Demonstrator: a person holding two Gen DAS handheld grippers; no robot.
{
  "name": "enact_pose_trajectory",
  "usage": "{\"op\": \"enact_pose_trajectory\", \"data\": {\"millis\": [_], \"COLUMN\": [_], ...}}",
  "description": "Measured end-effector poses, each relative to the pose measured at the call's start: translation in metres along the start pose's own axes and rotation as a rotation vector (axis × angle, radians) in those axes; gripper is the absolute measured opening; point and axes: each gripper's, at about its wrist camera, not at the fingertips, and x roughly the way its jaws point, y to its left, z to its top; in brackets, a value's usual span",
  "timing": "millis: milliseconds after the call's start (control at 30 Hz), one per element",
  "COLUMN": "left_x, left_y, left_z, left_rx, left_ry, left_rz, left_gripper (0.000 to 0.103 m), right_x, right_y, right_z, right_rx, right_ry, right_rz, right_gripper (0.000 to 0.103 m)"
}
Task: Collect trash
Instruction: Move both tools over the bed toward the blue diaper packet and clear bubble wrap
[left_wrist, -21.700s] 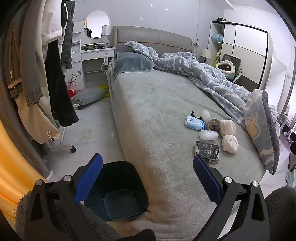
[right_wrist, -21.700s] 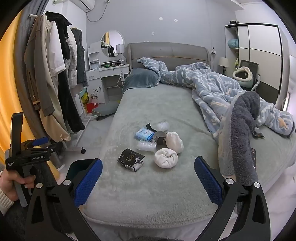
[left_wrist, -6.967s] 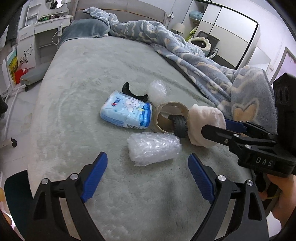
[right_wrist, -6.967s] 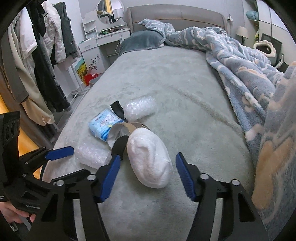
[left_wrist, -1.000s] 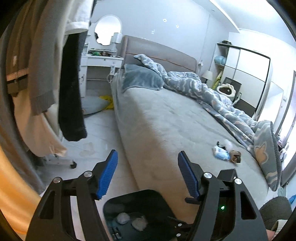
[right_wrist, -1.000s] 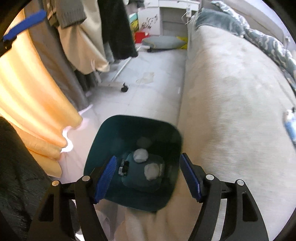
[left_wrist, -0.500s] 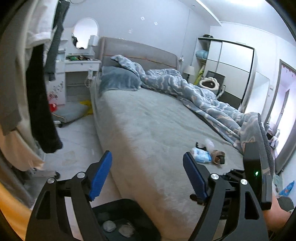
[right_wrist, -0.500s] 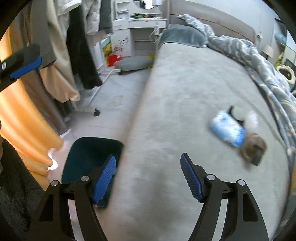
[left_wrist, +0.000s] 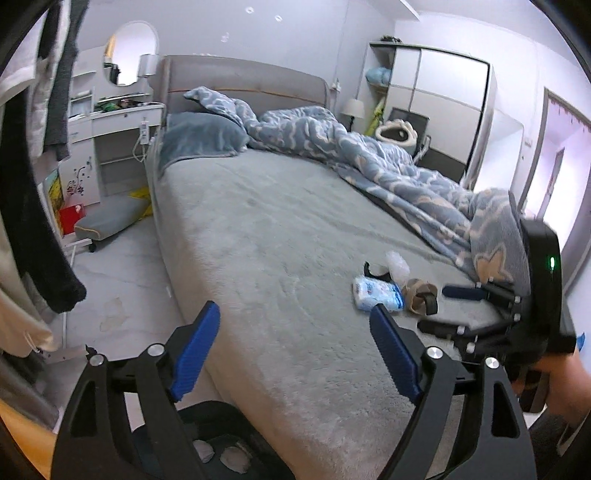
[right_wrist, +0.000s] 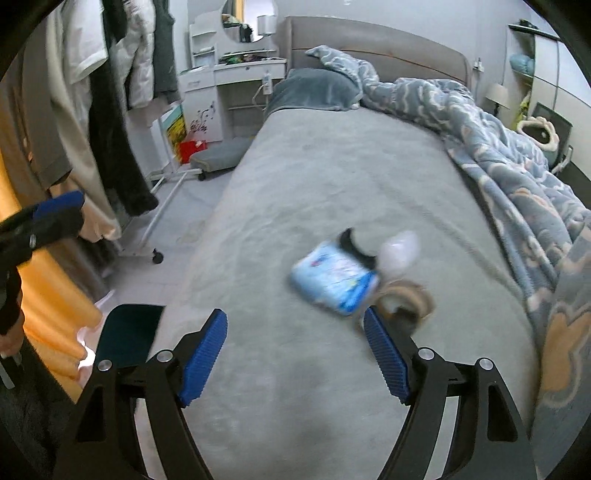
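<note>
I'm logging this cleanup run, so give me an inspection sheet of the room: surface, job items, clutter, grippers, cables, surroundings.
Surface: grey bed cover, mostly bare.
Job's things: blue tissue pack, cardboard tape roll, black curved scrap and clear plastic wrap clustered on the bed; dark bin on the floor beside it, white wads inside.
Clutter: rumpled blue duvet.
Grippers: left gripper and right gripper both opening, nothing between the jaws.
Cables: white charger cord hanging off the vanity.
Surroundings: clothes rack, wardrobe, round mirror.
</note>
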Motion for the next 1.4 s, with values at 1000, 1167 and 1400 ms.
{"op": "enact_pose_trajectory", "data": {"millis": [1000,1167,1400], "left_x": [0.140,0.162,0.182], "left_y": [-0.077,-0.092,-0.104], "left_z": [-0.006,-0.009,-0.015], "left_rx": [0.124,0.137,0.169], "left_ry": [0.239,0.285,0.316], "left_rz": [-0.083,-0.090,-0.076], "left_gripper": [0.091,0.091,0.091], "right_x": [0.041,0.045,0.051], "right_y": [-0.113,-0.124,-0.127], "right_z": [0.034,0.041,0.047], "right_rx": [0.110,0.165,0.175], "right_ry": [0.014,-0.002,-0.005], "right_rz": [0.105,0.139,0.163], "right_gripper": [0.082,0.082,0.082]}}
